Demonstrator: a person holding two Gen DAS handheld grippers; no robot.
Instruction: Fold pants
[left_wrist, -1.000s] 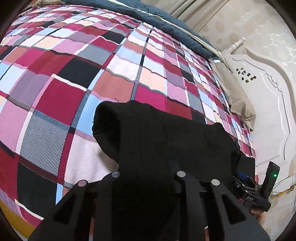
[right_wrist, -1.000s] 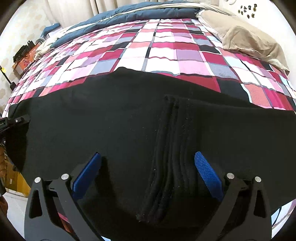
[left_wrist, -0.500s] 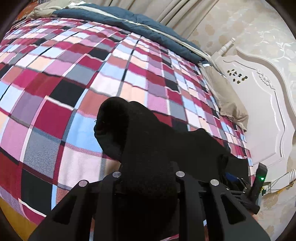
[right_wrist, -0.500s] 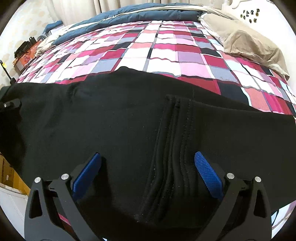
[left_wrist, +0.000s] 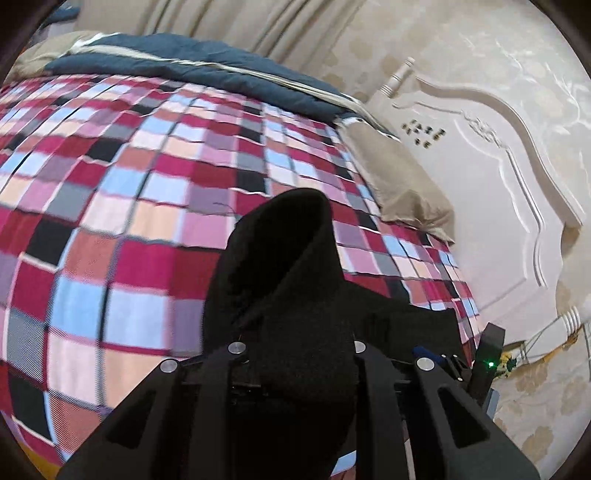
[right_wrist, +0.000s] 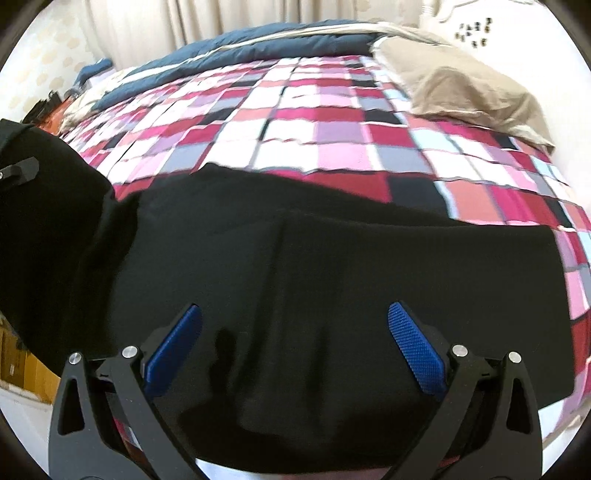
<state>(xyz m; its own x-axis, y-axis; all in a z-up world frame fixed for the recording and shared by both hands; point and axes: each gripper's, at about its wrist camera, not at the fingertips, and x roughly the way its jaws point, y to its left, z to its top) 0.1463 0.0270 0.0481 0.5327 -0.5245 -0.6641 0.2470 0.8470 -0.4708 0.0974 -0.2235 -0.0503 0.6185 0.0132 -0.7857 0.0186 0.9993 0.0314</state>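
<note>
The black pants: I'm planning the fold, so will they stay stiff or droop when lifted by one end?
Probably droop: the end of the black pants pinched by the left gripper curls over. They look thick and fleecy, so unlikely to slip. The right gripper is open above them.

The left gripper (left_wrist: 295, 354) has risen, carrying its bunched end of the black pants (left_wrist: 284, 266) higher above the checked bedspread (left_wrist: 129, 206), so the fabric now stands up in a tall hooded fold. In the right wrist view, that raised pants (right_wrist: 295, 266) end has climbed at the left edge, and the ribbed seam between the right gripper's (right_wrist: 295, 343) blue pads (right_wrist: 417, 347) is no longer visible.
</note>
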